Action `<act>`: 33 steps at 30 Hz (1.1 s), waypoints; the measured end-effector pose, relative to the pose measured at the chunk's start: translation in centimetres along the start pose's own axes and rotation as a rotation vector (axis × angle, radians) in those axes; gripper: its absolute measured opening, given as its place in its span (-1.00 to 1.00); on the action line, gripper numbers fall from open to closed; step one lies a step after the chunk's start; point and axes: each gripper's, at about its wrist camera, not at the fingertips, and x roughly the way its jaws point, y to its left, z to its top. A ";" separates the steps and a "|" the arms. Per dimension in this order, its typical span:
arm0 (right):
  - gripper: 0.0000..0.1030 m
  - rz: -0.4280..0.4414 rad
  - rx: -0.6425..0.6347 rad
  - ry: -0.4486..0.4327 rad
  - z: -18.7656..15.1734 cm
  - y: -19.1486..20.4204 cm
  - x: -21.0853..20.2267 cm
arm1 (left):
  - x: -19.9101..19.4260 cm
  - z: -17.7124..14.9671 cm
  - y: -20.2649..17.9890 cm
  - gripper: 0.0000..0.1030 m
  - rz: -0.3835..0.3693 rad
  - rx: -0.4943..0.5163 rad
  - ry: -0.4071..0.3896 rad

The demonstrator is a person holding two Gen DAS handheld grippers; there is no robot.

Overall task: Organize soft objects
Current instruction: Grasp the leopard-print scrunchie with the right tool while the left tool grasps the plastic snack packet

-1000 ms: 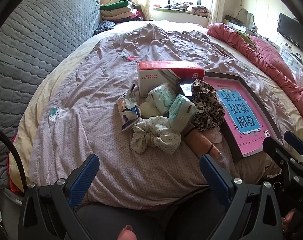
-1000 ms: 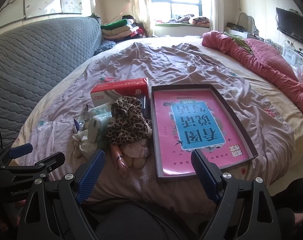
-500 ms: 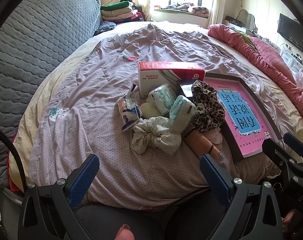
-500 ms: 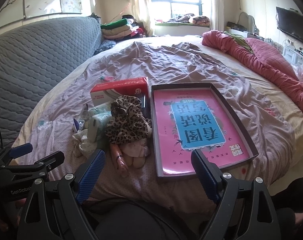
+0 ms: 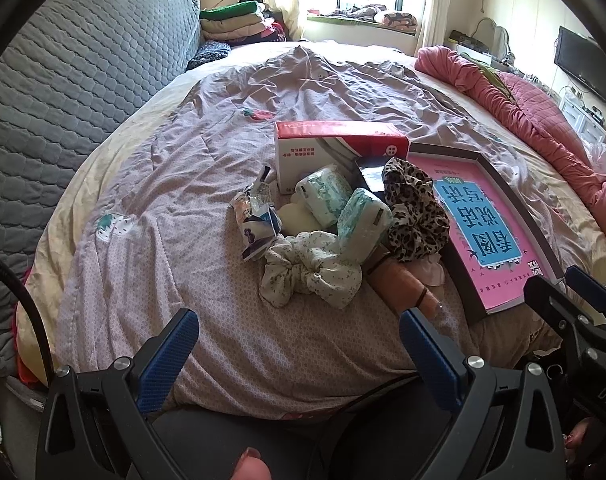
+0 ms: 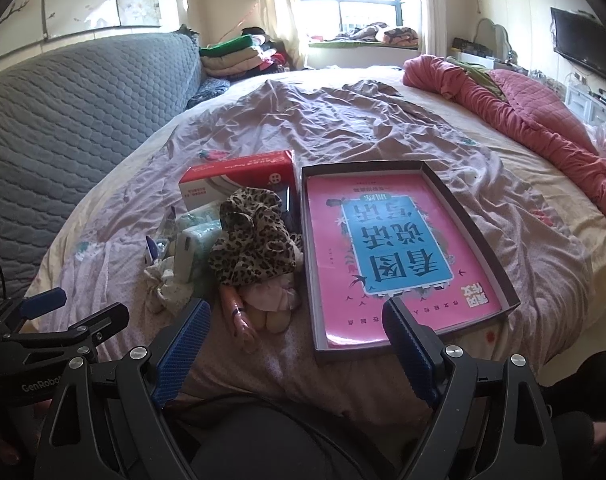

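Nothing's sorted yet: soft pile [image 5: 335, 236] sits left of the empty tray [image 6: 475, 216], both hand-held grippers [image 5: 299, 354] [image 6: 297, 340] released.

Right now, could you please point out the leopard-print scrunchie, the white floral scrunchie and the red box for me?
leopard-print scrunchie [image 5: 417, 216], left wrist view, middle of its ruffled fabric.
white floral scrunchie [image 5: 309, 270], left wrist view, centre of its gathered cloth.
red box [image 5: 339, 132], left wrist view, its red top face.
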 end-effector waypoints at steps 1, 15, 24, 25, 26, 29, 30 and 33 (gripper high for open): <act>0.72 0.004 0.004 -0.002 0.0 -0.1 0.0 | 0.1 -0.1 0.0 0.96 -0.001 -0.001 0.001; 0.72 -0.010 -0.022 0.013 0.0 0.4 1.4 | 1.1 -0.2 1.6 0.96 -0.034 -0.059 0.014; 0.72 -0.009 -0.015 0.026 1.1 0.5 3.5 | 2.5 0.3 4.5 0.97 -0.063 -0.154 0.005; 0.72 -0.012 -0.013 0.024 1.3 0.5 3.8 | 2.6 0.4 4.9 0.97 -0.065 -0.165 0.003; 0.72 -0.012 -0.013 0.024 1.5 0.5 4.2 | 2.9 0.5 5.5 0.97 -0.066 -0.181 0.000; 0.72 -0.016 -0.007 0.025 2.1 0.3 5.2 | 3.9 1.1 6.8 0.97 -0.087 -0.226 0.010; 0.72 -0.012 -0.004 0.025 2.3 0.3 5.6 | 4.4 1.4 7.3 0.97 -0.097 -0.245 0.018; 0.72 -0.002 0.000 0.040 2.9 0.2 7.0 | 5.9 2.6 8.5 0.96 -0.102 -0.281 0.036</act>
